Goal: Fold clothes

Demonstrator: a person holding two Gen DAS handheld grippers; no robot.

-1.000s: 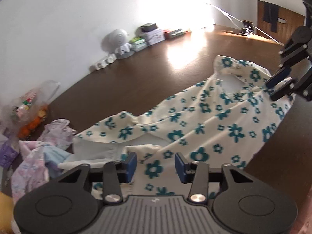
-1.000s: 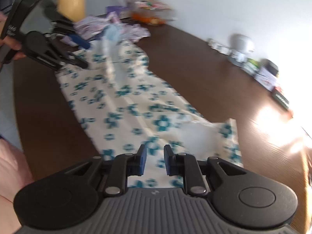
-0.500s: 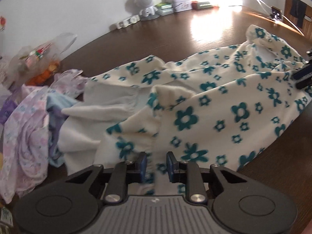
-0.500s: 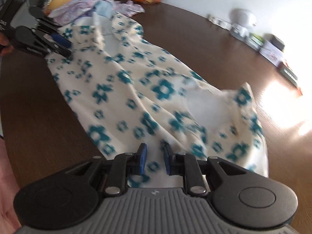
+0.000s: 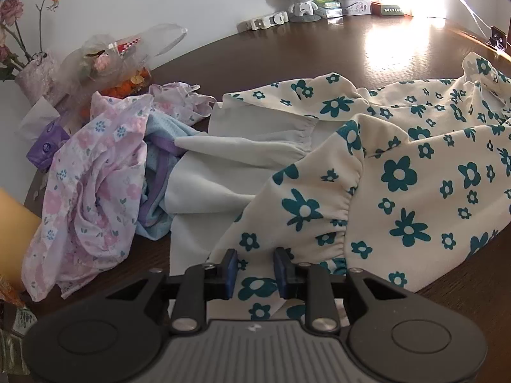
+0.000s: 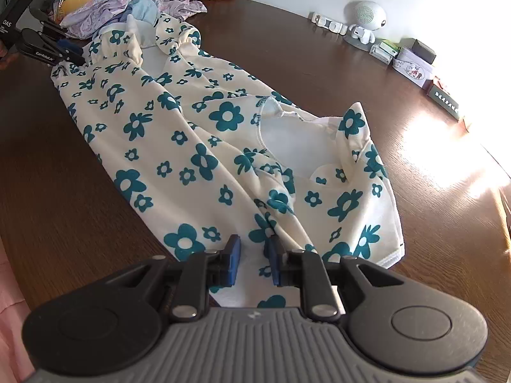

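**Both ends pinched: lay the dress out flat before folding**

The flowered dress (image 6: 204,134) lies stretched along the dark desk (image 6: 57,191), its white lining showing at the neckline and at the gathered hem. It is not flat: a ridge runs down the middle, and the far hem is bunched against a pile of pink and blue clothes (image 5: 95,172).

The right hand-held gripper (image 6: 252,263) is at the near end, clenched on the cloth just below the neckline, with fabric passing between its blue pads. The left hand-held gripper (image 5: 255,271) is at the hem end, its jaws closing with flowered cloth between them; the pads look to be gripping it, though the contact is partly hidden.

To do this step well, I judge both grips should hold one matching edge, not a stray layer of lining. Pull the two ends gently apart so the ridge disappears, and keep the hem clear of the clothes pile. Set it down evenly so the side edges run parallel; a crooked lay would carry into every later fold.
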